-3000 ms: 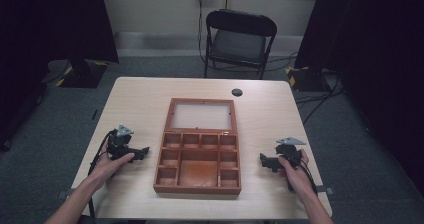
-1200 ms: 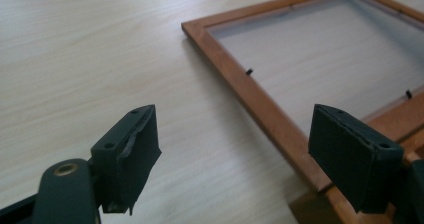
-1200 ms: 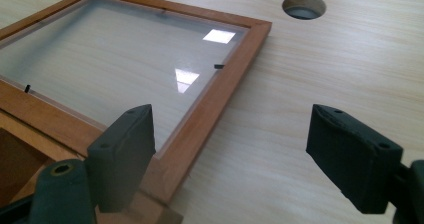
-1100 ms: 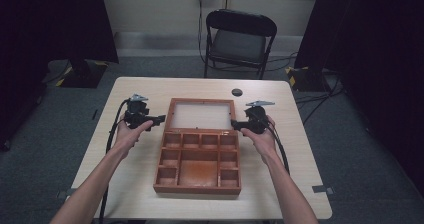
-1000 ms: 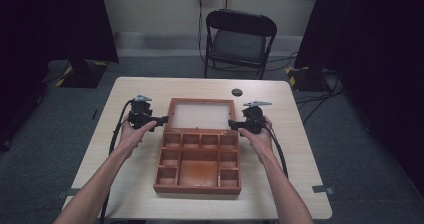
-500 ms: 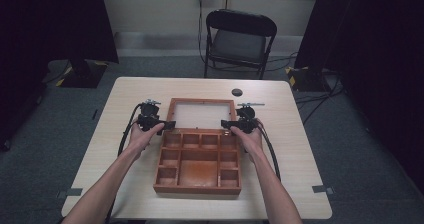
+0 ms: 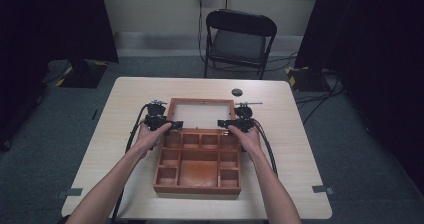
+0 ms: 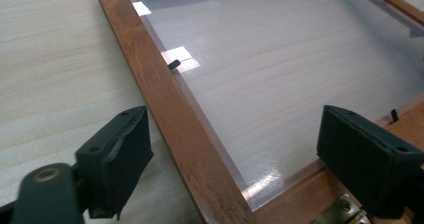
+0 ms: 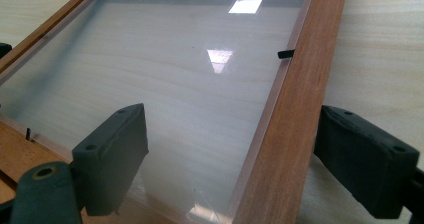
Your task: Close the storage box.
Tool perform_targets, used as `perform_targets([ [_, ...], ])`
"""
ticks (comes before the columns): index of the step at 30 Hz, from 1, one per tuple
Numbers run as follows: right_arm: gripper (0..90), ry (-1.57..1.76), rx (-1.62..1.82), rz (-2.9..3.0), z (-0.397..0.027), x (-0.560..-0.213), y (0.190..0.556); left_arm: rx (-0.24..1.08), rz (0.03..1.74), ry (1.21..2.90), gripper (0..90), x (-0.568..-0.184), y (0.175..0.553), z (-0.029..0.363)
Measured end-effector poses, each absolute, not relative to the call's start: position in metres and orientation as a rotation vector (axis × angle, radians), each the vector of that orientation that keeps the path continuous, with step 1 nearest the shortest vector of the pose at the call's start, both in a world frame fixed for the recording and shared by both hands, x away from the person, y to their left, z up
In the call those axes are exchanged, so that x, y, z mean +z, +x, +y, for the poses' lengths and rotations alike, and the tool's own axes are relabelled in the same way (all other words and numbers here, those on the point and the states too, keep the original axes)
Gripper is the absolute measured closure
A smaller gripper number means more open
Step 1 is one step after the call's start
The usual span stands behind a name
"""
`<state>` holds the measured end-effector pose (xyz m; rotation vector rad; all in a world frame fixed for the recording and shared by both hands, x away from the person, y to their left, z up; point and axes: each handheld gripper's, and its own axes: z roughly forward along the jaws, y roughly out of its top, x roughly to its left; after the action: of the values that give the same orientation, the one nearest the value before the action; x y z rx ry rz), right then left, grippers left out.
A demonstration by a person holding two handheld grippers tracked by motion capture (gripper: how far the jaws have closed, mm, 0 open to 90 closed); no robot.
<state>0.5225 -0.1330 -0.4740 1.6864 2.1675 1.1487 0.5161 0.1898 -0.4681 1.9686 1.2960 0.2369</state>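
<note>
Compartment box (image 7: 198,164) mid-table (image 7: 300,149), lid (image 7: 202,115) flat behind it, chair (image 7: 239,39) beyond the table

The box (image 7: 198,164) is reddish-brown wood, its lid (image 7: 201,115) see-through, the table (image 7: 300,149) pale wood, and both grippers black.

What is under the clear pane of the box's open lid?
Through the pane only the pale wood-grain table shows, with lamp glare on it. The wooden frame hides the strip of table beneath its rails.
</note>
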Motion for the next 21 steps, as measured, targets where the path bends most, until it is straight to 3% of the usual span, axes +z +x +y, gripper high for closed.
perform_targets([
  [5,14.2,1.731,1.181,2.170,-0.134,-0.476,0.523,0.191,1.317,1.969,11.2,-0.469,0.519,0.193],
  [10,14.2,1.706,1.184,2.190,-0.131,-0.476,0.524,0.134,1.363,1.938,3.5,-0.474,0.521,0.200],
  [21,14.1,1.712,1.205,2.195,-0.132,-0.478,0.525,0.050,1.372,1.893,2.3,-0.480,0.526,0.201],
])
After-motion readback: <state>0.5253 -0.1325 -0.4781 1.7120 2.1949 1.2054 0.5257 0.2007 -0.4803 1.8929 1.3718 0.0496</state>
